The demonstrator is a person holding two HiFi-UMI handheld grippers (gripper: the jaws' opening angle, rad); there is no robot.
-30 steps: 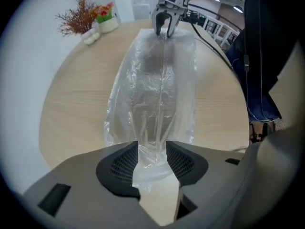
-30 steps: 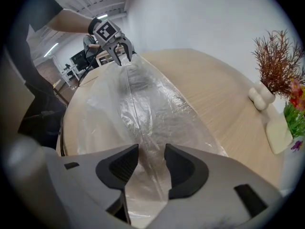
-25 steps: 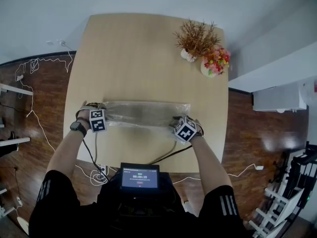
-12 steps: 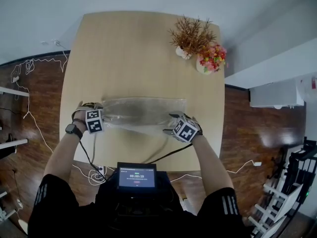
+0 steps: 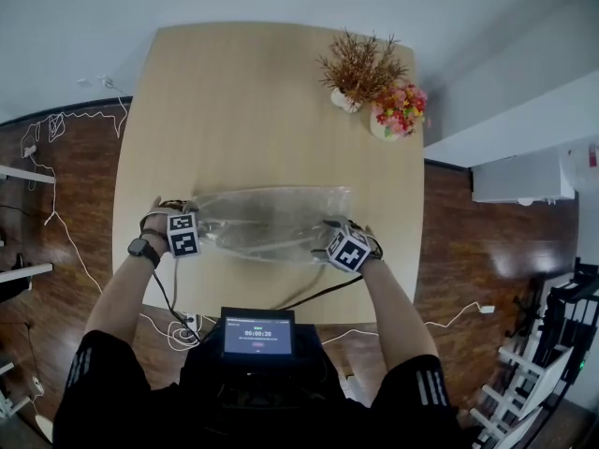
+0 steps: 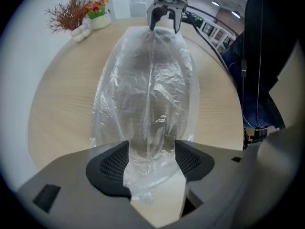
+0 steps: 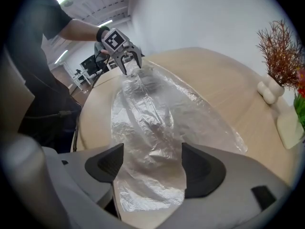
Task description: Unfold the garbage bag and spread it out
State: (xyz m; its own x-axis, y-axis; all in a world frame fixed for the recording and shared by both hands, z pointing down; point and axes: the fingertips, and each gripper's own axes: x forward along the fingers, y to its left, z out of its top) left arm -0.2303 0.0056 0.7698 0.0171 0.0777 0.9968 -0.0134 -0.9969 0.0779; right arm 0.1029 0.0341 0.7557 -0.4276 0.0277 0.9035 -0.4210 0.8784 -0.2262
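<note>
Wider now than a second ago, the clear garbage bag [image 5: 267, 218] lies stretched along the near edge of the table [image 5: 262, 110] — left gripper [image 6: 151, 159] at one end, right gripper [image 7: 151, 163] at the other, seemingly to keep it flat. Both sets of jaws are opening, the film lying slack between them and no longer pinched.

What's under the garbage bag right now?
Only the wooden table shows through the clear garbage bag. Where the plastic is bunched and creased along the middle it clouds over, so anything flat there would be hidden.
</note>
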